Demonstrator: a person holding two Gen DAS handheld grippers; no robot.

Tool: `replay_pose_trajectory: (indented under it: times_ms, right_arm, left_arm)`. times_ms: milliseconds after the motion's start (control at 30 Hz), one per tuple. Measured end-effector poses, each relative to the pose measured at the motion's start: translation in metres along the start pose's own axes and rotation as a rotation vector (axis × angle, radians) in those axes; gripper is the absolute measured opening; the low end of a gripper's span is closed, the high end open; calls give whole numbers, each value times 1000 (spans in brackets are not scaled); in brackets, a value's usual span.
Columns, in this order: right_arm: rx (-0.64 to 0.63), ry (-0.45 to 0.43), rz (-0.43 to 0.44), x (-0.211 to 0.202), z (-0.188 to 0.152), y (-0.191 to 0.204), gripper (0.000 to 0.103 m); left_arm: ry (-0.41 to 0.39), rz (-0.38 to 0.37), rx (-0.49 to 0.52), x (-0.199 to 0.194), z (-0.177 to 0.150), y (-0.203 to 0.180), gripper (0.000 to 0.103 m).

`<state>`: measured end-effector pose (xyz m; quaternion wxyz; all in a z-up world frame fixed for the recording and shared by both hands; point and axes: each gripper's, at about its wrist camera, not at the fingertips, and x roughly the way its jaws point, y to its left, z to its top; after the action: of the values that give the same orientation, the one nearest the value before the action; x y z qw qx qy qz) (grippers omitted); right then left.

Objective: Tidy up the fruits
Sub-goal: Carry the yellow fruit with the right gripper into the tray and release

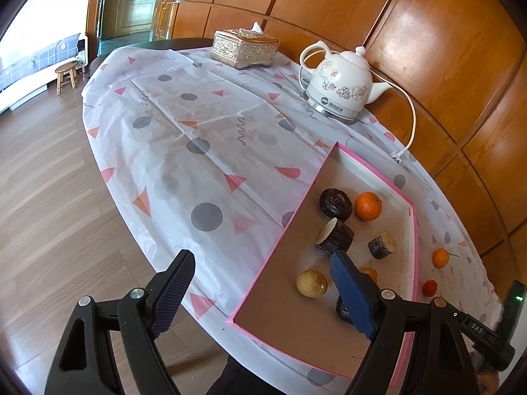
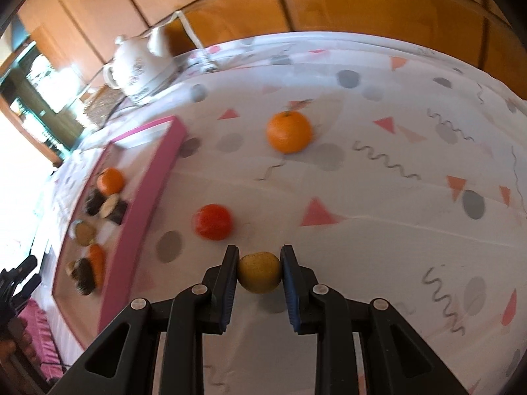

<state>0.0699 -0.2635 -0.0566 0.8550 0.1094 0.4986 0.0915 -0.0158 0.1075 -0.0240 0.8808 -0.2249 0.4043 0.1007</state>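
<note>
Right gripper (image 2: 260, 273) clamps a small yellow-brown fruit (image 2: 259, 271) at lower centre of its view, lifted above the cloth; its shadow lies below. Pink-rimmed tray (image 2: 148, 194) sits at left, already holding an orange, dark log-like pieces and a pale round fruit; a red fruit (image 2: 213, 221) and an orange (image 2: 289, 131) lie loose on the tablecloth (image 2: 362, 197). Left gripper (image 1: 263, 293) hangs wide and empty over the tray's near corner. Step in hand, by judgement: carrying; next calls for crossing the rim, releasing onto bare tray floor.

A dark fruit piece (image 1: 342, 309) sits half hidden behind the left hand-held gripper (image 1: 260, 293); tray contents (image 2: 95, 217) are blurred.
</note>
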Motion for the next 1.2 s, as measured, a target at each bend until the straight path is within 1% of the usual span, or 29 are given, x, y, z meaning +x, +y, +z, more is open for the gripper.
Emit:
replay_pose_trajectory:
  times_ms: [200, 333, 567, 667, 900, 1033, 1100, 1167, 1200]
  right_arm:
    - [-56, -8, 48, -3, -2, 29, 25]
    - [-87, -9, 94, -7, -7, 46, 25]
    - [-200, -21, 188, -15, -10, 96, 25]
    - [-244, -17, 214, -14, -12, 117, 26]
    - [-343, 2, 211, -2, -15, 153, 26]
    - [-376, 17, 199, 8, -15, 163, 26]
    - [-394, 23, 175, 14, -16, 168, 26]
    - [-404, 28, 155, 18, -18, 169, 27]
    - [-405, 30, 152, 19, -19, 169, 30]
  left_arm:
    - [3, -4, -10, 1, 0, 2, 84]
    - [1, 3, -37, 2, 3, 8, 85]
    - [-12, 16, -70, 1, 8, 18, 85]
    - [-12, 19, -78, 2, 9, 21, 85]
    - [-13, 24, -89, 3, 10, 24, 85]
    - [-7, 30, -95, 5, 10, 27, 85]
    - [-6, 31, -96, 6, 10, 28, 85]
    - [-6, 32, -96, 6, 10, 28, 85]
    - [-6, 32, -96, 6, 10, 28, 85]
